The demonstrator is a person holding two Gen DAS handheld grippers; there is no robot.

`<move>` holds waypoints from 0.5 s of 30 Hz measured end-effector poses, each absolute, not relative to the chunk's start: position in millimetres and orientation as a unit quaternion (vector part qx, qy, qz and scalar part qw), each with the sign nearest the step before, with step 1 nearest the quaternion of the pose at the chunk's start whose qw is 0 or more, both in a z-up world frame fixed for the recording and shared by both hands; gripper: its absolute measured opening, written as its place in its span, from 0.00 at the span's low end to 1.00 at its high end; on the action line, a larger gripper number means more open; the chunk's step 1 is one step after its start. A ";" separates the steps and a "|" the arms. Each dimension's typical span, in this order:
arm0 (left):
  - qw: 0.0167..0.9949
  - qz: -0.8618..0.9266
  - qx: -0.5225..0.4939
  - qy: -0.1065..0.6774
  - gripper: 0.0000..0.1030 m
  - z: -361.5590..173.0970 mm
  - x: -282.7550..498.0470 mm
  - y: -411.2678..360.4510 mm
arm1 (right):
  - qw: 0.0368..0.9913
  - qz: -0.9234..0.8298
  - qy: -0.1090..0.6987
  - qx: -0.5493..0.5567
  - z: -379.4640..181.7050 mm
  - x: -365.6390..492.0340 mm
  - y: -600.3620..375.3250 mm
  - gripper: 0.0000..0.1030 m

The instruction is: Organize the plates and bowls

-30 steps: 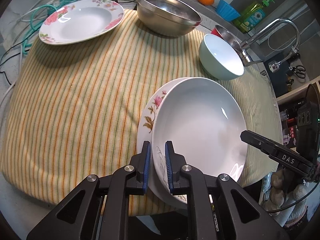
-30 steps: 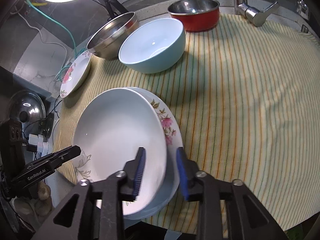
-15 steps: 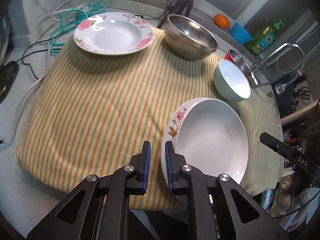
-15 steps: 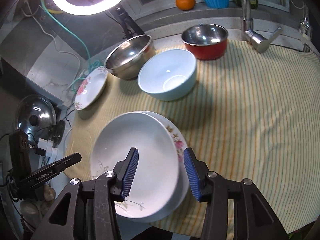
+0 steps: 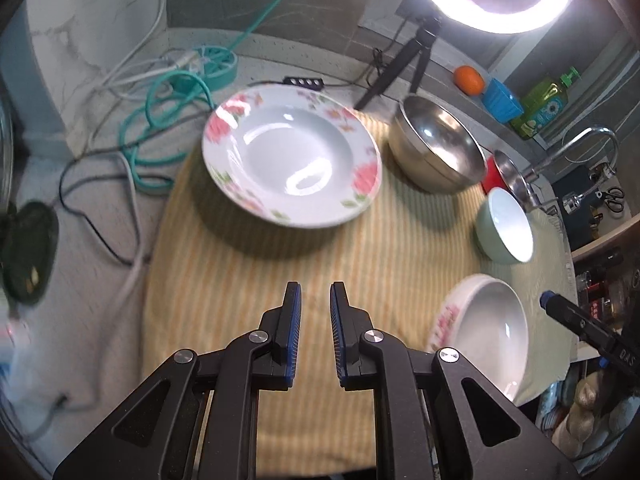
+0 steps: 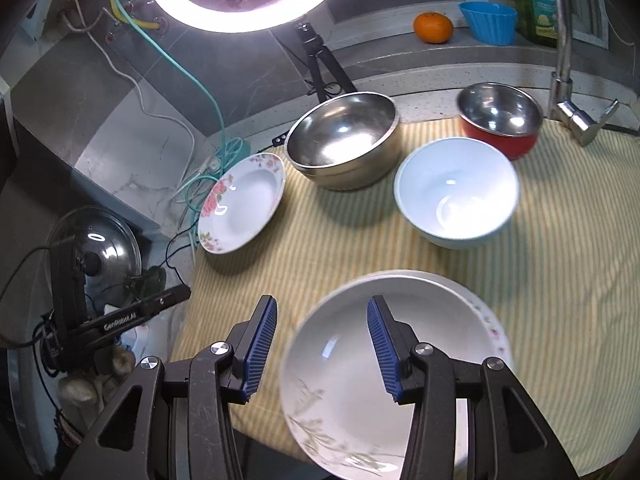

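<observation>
A white plate point(image 6: 360, 384) lies stacked on a rose-edged plate point(image 6: 494, 332) at the near edge of the striped cloth point(image 6: 560, 280); the stack also shows in the left wrist view point(image 5: 492, 328). A rose-patterned deep plate point(image 5: 292, 168) sits at the cloth's far left corner point(image 6: 240, 204). A pale blue bowl point(image 6: 456, 192), a large steel bowl point(image 6: 344, 144) and a red steel-lined bowl point(image 6: 500, 120) stand at the back. My left gripper point(image 5: 315, 336) is open and empty above the cloth, short of the rose plate. My right gripper point(image 6: 322, 344) is wide open over the stack's left rim.
Cables point(image 5: 160, 104) lie left of the cloth. A ring light on a tripod point(image 6: 316, 60) stands behind the steel bowl. A faucet point(image 6: 568, 92), an orange point(image 6: 433, 27) and a blue cup point(image 6: 489, 22) are at the back right. A pot lid point(image 6: 96, 248) stands far left.
My left gripper let go of the white plate, opened a little and swung left towards the rose plate. My right gripper opened wider and drew back from the stack.
</observation>
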State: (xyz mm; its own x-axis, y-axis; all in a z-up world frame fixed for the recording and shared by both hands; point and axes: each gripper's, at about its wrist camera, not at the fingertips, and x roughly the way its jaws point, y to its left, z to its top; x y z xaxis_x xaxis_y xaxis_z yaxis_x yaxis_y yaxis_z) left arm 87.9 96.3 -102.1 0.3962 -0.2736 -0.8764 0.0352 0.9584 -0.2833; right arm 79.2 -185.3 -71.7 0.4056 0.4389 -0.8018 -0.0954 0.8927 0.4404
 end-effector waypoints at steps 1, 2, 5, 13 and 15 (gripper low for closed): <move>0.829 -0.094 -0.107 0.541 0.13 -102.6 96.8 102.3 | 0.822 0.162 0.520 0.167 -72.2 82.3 -177.6 0.42; 0.829 -0.096 -0.103 0.542 0.13 -103.6 105.2 107.7 | 0.823 0.159 0.519 0.166 -73.1 85.8 -170.4 0.42; 0.828 -0.101 -0.098 0.543 0.13 -106.9 129.7 120.9 | 0.825 0.148 0.521 0.164 -79.1 94.8 -152.7 0.42; 0.831 -0.113 -0.090 0.537 0.13 -117.2 188.9 148.2 | 0.812 0.123 0.538 0.189 -96.2 130.8 -120.7 0.42; 0.833 -0.110 -0.083 0.536 0.13 -121.9 201.8 152.5 | 0.811 0.118 0.542 0.187 -100.0 140.2 -115.6 0.42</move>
